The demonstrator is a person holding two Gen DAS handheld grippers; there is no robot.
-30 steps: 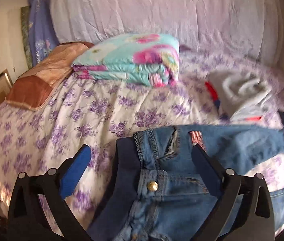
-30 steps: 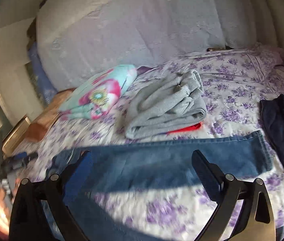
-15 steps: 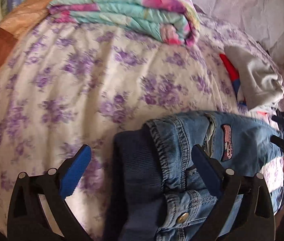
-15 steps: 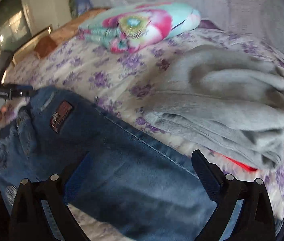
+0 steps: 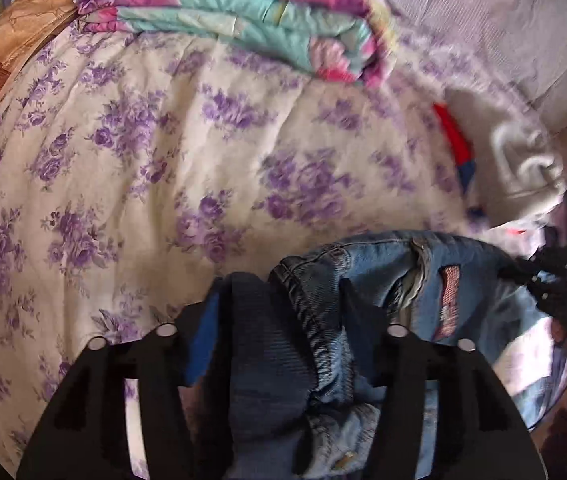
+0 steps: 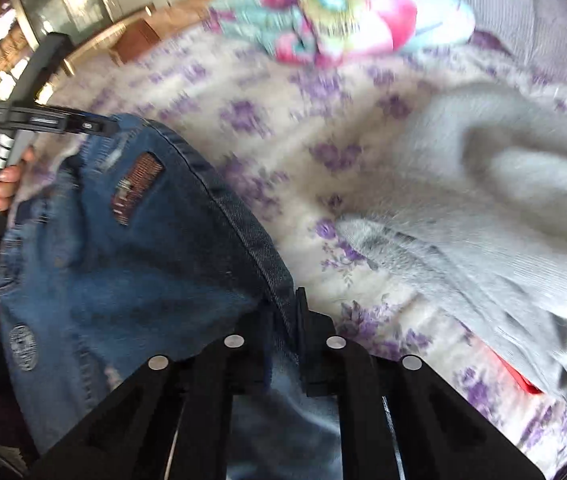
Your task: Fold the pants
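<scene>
Left wrist first: jeans (image 5: 367,280) lie on the bed (image 5: 143,160), waist end bunched toward the camera, a dark ribbed band beside the stitched denim waistband. Red-and-white patch on the seat. Left tool (image 5: 279,312) has its fingers closed part-way around the waist bunch, blue pad against the dark band; cloth fills the gap. Beyond: folded quilt (image 5: 251,12), teal and pink, at the far edge; tan pillow (image 5: 7,52) at far left; grey garment (image 5: 523,160) at right with a red strip under it. Right tool shows only as a dark blur at the right margin.

Right wrist: same jeans (image 6: 131,264) seen from the leg side, darker blue here, round worn badge low on the left. Right tool (image 6: 283,320) is nearly shut, pinching the seamed edge of the denim. Only this view shows the left tool (image 6: 43,120) from outside, at the waistband, with the hand (image 6: 1,184) on its grip. Grey garment (image 6: 503,216) is just beside the jeans, blurred. Quilt (image 6: 343,16) behind.
</scene>
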